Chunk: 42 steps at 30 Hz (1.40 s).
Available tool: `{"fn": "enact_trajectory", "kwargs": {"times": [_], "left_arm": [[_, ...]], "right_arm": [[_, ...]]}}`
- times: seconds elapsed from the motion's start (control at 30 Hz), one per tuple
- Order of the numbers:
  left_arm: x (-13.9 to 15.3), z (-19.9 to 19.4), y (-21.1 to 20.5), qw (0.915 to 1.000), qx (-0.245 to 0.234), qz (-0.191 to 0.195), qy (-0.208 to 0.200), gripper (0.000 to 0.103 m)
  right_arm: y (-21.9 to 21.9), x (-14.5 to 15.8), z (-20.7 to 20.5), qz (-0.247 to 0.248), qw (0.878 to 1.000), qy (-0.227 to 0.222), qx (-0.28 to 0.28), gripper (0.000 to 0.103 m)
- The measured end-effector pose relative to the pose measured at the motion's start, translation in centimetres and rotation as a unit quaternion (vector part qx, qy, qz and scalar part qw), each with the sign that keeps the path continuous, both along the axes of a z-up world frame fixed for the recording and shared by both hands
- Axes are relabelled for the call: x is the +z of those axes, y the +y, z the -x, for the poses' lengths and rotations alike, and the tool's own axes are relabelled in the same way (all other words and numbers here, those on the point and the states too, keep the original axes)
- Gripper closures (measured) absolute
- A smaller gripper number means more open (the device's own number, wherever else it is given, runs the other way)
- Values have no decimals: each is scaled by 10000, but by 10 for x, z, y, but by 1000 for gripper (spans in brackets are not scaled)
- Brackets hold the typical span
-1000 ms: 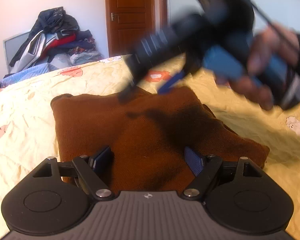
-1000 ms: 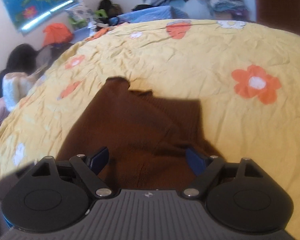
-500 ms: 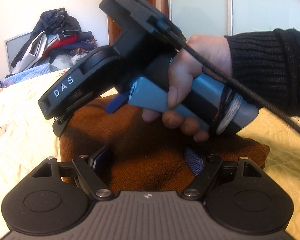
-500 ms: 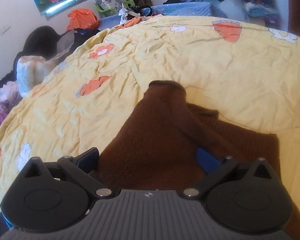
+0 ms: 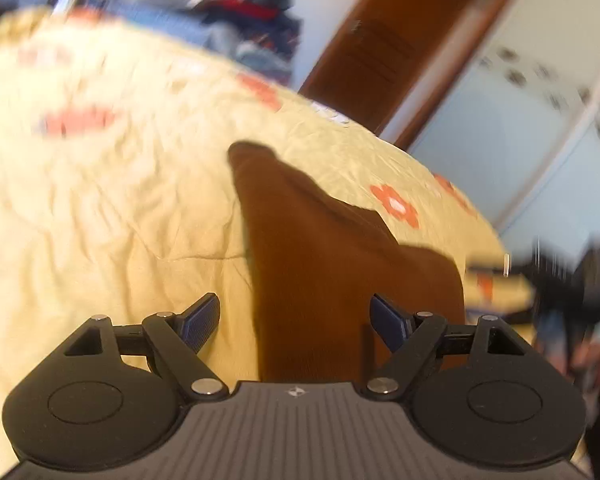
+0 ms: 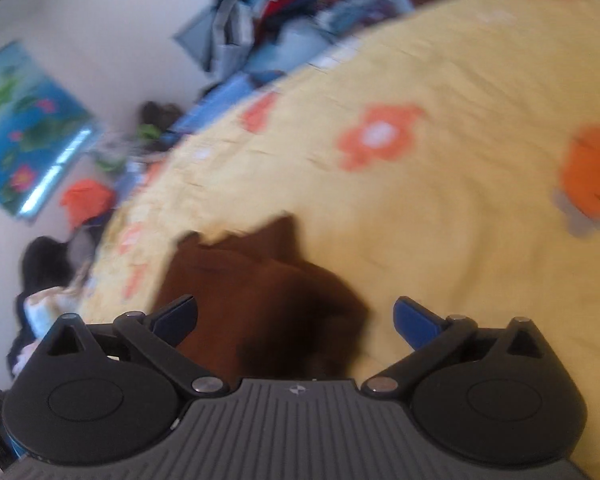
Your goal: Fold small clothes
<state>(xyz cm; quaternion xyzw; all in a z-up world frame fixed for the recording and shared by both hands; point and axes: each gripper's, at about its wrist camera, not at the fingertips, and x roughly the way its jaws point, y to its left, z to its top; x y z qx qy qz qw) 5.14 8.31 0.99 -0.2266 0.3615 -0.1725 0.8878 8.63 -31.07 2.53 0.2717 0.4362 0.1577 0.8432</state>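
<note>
A brown knitted garment lies folded on the yellow flowered bedspread, one narrow end reaching toward the far side. My left gripper hovers over its near left part, jaws open, pads clear of the cloth. In the right wrist view the same garment lies rumpled below my right gripper, which stands wide open and grips nothing. In the left wrist view the right gripper is a dark blur at the right edge. Both views are tilted and smeared by motion.
A heap of clothes is piled beyond the bed's far edge. A brown door and pale wardrobe panels stand behind. A lotus picture hangs on the wall, with an orange bag and a seated person below it.
The right gripper, held across the left view half a second ago, has swung away to its right edge. Its jaws have spread wider. Both views have rolled and shifted along the garment.
</note>
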Motion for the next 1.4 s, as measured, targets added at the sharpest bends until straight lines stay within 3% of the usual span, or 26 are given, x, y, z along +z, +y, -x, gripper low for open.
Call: {"fn": "enact_trajectory", "kwargs": {"times": [0.1,0.17,0.2,0.23,0.27,0.33,0.43,0.5,0.57,0.63,0.7,0.77,0.83,0.9,0.97,1.0,1.03,1.1,1.27,1.3,1.37,1.4], "left_arm": [[-9,-34,-8,9987,-77,338,381,22],[-10,-55,-16,9985,-135,232,472,38],[-10,-61,-21,9983,-107,76,564,60],[-7,-66,-26,9982,-104,-31,587,69],[-1,-64,-28,9984,-135,-92,537,72],[9,-48,-31,9989,-247,-332,237,76],[13,-27,-41,9945,-515,-891,-203,73],[2,-17,-47,9895,-418,-1341,-349,61],[2,-4,-39,9910,-270,-1252,-392,47],[5,8,-26,9953,-335,-887,-191,27],[4,25,-11,9982,-469,-377,27,24],[-3,36,-3,9975,-601,-80,374,24],[-6,48,0,9973,-630,146,347,24],[-7,51,-4,9969,-658,230,354,26],[-8,43,-12,9963,-655,90,541,69],[-10,39,-14,9955,-620,62,709,82],[-8,37,-13,9951,-579,116,796,85],[3,45,-12,9947,-701,-91,748,86],[0,73,-12,9921,-964,-774,229,78],[2,77,-14,9917,-921,-883,147,71],[14,86,-18,9881,-784,-1321,-44,38],[21,94,-19,9852,-661,-1556,-299,25]], "right_arm": [[12,-12,-6,-396,9988,-39,291,0],[23,-15,-14,-484,9979,-90,418,5],[30,-17,-18,-434,9976,-113,531,22],[36,-19,-22,-281,9977,-64,612,57],[38,-21,-24,-236,9975,-24,672,63],[35,-16,-15,-229,9968,-213,732,66],[20,-19,0,-380,9966,-330,657,68],[11,-32,4,-746,9955,-343,464,64],[9,-29,11,-972,9946,-246,276,52],[13,-18,21,-842,9957,-226,327,17],[17,-9,39,-716,9954,-305,554,2],[18,-8,55,-787,9938,-170,763,3],[23,-14,70,-821,9923,14,925,3],[30,-19,84,-823,9908,-143,1066,4],[37,-17,87,-695,9905,-165,1171,17],[41,-19,85,-610,9901,10,1267,53],[45,-21,85,-447,9895,129,1368,78],[45,-17,95,-270,9881,28,1512,78],[29,-25,116,-544,9897,19,1321,80],[24,-27,114,-761,9895,118,1223,75],[18,-16,106,-811,9914,228,1003,57],[14,-4,104,-725,9939,15,832,40]]}}
